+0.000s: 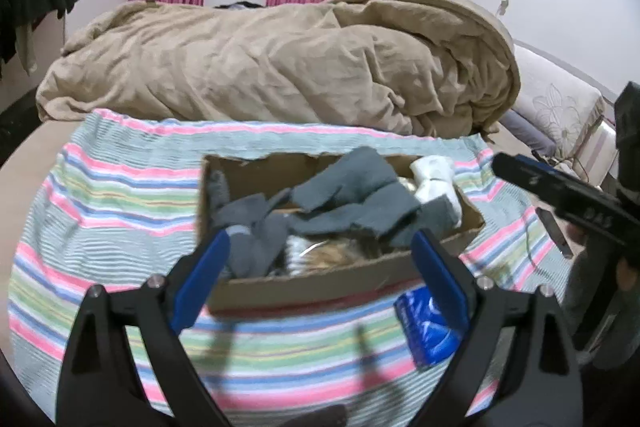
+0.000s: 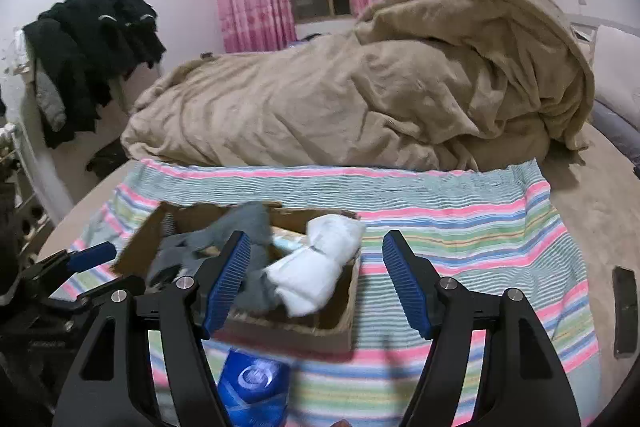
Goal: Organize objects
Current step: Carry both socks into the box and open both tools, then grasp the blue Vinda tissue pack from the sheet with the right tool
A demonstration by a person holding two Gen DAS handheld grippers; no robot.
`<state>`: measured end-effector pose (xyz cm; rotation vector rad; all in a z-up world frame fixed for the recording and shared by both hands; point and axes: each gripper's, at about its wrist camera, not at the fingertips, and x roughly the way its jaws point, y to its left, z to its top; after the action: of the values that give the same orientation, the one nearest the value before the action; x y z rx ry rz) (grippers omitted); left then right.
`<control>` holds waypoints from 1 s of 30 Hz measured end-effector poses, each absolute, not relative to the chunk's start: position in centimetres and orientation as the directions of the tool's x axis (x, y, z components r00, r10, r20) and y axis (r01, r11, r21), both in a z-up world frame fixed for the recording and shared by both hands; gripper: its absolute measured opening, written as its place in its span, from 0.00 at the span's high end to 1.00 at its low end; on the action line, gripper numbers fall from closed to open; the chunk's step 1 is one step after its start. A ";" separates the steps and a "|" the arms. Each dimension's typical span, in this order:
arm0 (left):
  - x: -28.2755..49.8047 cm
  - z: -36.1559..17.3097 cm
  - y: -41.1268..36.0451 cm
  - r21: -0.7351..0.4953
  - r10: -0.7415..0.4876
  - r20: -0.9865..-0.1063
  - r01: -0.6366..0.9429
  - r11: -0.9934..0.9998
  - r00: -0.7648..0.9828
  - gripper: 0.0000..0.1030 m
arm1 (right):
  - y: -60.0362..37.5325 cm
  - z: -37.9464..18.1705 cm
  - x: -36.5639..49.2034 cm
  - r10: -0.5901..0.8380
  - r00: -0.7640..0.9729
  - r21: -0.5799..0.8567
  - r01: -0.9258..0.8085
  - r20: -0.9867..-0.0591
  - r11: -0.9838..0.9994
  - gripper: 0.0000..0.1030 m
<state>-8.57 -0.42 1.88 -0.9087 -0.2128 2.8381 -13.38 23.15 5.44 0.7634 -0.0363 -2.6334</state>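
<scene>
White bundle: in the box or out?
In. The white bundle lies inside the cardboard box at its right end, next to the grey socks, rising a little above the rim.

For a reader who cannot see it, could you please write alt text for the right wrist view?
An open tool with blue pads hovers empty over a brown cardboard box holding grey cloths and a white cloth bundle, on a striped cloth. A blue packet lies nearer; a tan blanket is heaped behind.
</scene>
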 end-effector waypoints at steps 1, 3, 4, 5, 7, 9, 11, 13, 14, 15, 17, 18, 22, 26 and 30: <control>-8.2 1.9 -0.7 -0.176 0.182 -0.561 -0.099 -0.979 -0.807 0.09 | 23.2 5.6 -12.9 -0.386 -0.772 0.130 0.374 -0.505 -0.918 0.30; -7.5 1.9 -1.3 -0.170 0.172 -0.559 -0.091 -0.981 -0.811 0.09 | 23.3 5.7 -12.0 -0.394 -0.770 0.124 0.386 -0.502 -0.914 0.30; -7.1 1.9 -1.5 -0.170 0.167 -0.558 -0.086 -0.982 -0.813 0.09 | 23.3 5.7 -11.6 -0.400 -0.766 0.124 0.395 -0.503 -0.910 0.30; -6.6 2.0 -1.8 -0.173 0.165 -0.554 -0.082 -0.982 -0.816 0.09 | 23.3 5.7 -11.2 -0.405 -0.760 0.125 0.400 -0.508 -0.908 0.30; -5.9 2.0 -2.2 -0.176 0.165 -0.550 -0.079 -0.981 -0.819 0.09 | 23.2 5.3 -10.6 -0.414 -0.747 0.129 0.410 -0.520 -0.903 0.30; -5.3 1.8 -2.4 -0.173 0.163 -0.551 -0.079 -0.982 -0.819 0.09 | 23.0 4.8 -10.1 -0.419 -0.735 0.128 0.420 -0.533 -0.899 0.30; -5.0 1.4 -2.5 -0.164 0.163 -0.564 -0.084 -0.983 -0.809 0.09 | 22.5 4.0 -9.6 -0.422 -0.723 0.108 0.439 -0.548 -0.892 0.30; -4.7 0.8 -2.4 -0.154 0.161 -0.577 -0.086 -0.984 -0.801 0.09 | 21.8 2.9 -9.2 -0.414 -0.710 0.084 0.451 -0.569 -0.889 0.29; -4.5 0.4 -2.4 -0.149 0.157 -0.586 -0.085 -0.985 -0.795 0.09 | 21.7 2.4 -9.0 -0.415 -0.703 0.082 0.456 -0.578 -0.886 0.29; -4.5 0.0 -2.4 -0.147 0.157 -0.595 -0.086 -0.985 -0.788 0.09 | 21.3 1.8 -8.9 -0.414 -0.691 0.079 0.462 -0.593 -0.884 0.29; -4.5 -0.8 -2.3 -0.141 0.154 -0.618 -0.084 -0.986 -0.771 0.09 | 20.9 0.8 -8.9 -0.412 -0.673 0.079 0.467 -0.614 -0.881 0.29; -4.6 -1.1 -2.3 -0.143 0.155 -0.624 -0.083 -0.986 -0.766 0.09 | 20.7 0.3 -8.9 -0.414 -0.662 0.082 0.471 -0.626 -0.878 0.29; -4.6 -2.1 -1.9 -0.138 0.162 -0.646 -0.094 -0.986 -0.746 0.09 | 19.7 -1.3 -8.8 -0.417 -0.620 0.093 0.485 -0.664 -0.870 0.29; -4.9 -3.3 -1.9 -0.147 0.167 -0.673 -0.091 -0.985 -0.720 0.09 | 19.2 -2.7 -9.2 -0.417 -0.573 0.127 0.477 -0.706 -0.870 0.29; -5.3 -4.1 -1.9 -0.149 0.162 -0.699 -0.080 -0.986 -0.697 0.09 | 18.9 -4.0 -9.6 -0.401 -0.542 0.130 0.469 -0.738 -0.873 0.29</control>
<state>-5.27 -1.92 -4.08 -1.1576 -0.1614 2.7737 -9.64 18.85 -4.01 1.1145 0.1133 -2.3907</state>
